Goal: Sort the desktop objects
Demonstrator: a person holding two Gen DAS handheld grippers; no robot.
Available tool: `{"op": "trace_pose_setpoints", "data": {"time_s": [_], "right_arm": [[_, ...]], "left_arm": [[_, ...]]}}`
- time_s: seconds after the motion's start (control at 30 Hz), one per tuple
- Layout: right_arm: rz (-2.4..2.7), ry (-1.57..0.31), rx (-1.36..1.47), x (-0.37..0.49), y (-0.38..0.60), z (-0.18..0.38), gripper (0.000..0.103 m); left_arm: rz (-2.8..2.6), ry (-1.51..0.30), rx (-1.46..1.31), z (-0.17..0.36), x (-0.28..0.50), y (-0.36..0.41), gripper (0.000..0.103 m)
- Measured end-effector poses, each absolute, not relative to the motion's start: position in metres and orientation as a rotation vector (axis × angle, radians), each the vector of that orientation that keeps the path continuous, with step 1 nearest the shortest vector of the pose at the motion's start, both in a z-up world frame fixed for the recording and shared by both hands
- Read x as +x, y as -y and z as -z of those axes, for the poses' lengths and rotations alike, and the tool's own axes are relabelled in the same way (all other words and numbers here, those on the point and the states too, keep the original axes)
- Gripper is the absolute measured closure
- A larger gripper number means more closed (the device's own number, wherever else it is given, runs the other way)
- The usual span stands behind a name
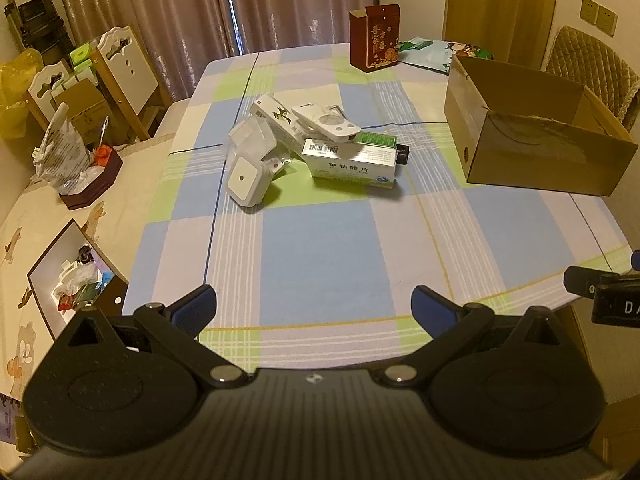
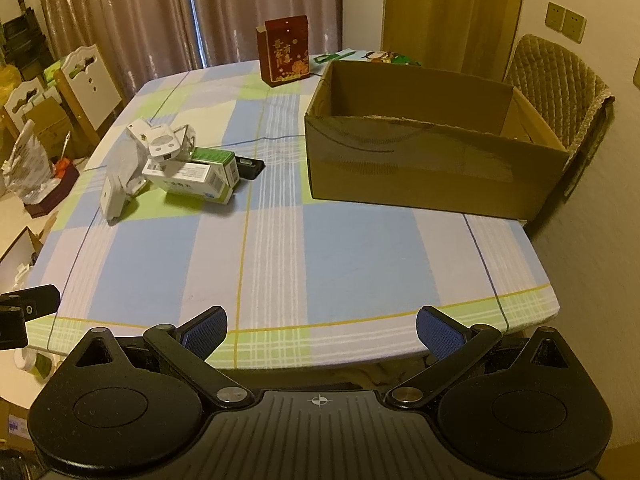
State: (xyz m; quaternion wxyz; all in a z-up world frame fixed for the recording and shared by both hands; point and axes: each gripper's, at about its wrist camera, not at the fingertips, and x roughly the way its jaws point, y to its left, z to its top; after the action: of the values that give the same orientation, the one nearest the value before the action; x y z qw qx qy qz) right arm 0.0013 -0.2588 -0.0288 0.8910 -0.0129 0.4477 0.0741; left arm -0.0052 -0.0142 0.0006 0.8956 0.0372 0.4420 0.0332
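Left wrist view shows your pile of small boxes [image 1: 320, 140] heaped near the table's middle, so you can take one at a time. Your cardboard box [image 1: 536, 160] sits open by the right edge, likely for them. Both your left gripper [image 1: 314, 304] and right gripper [image 2: 322, 330] hang above the near edge, jaws wide, holding nothing. A checked cloth [image 1: 320, 240] covers the table; curtains [image 1: 160, 8] hang behind.

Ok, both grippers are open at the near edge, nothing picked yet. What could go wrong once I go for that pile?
1. The pile is stacked: the white device rests on the boxes, so pulling the medicine box first may topple it.
2. The black item sits tight behind the green box; the fingers may nudge both.
3. The cardboard box has tall walls; a low carry could hit its rim.
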Motion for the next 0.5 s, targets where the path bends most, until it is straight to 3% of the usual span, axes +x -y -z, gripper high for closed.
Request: {"op": "trace_pose_setpoints", "data": {"time_s": [0.5], "right_arm": [[-0.182,-0.922,-0.028,-0.0027,0.2607,0.0273,0.000]], "left_arm": [[-0.081,-0.910,0.071,-0.0017,-0.0135,0.0158,0.000]]}}
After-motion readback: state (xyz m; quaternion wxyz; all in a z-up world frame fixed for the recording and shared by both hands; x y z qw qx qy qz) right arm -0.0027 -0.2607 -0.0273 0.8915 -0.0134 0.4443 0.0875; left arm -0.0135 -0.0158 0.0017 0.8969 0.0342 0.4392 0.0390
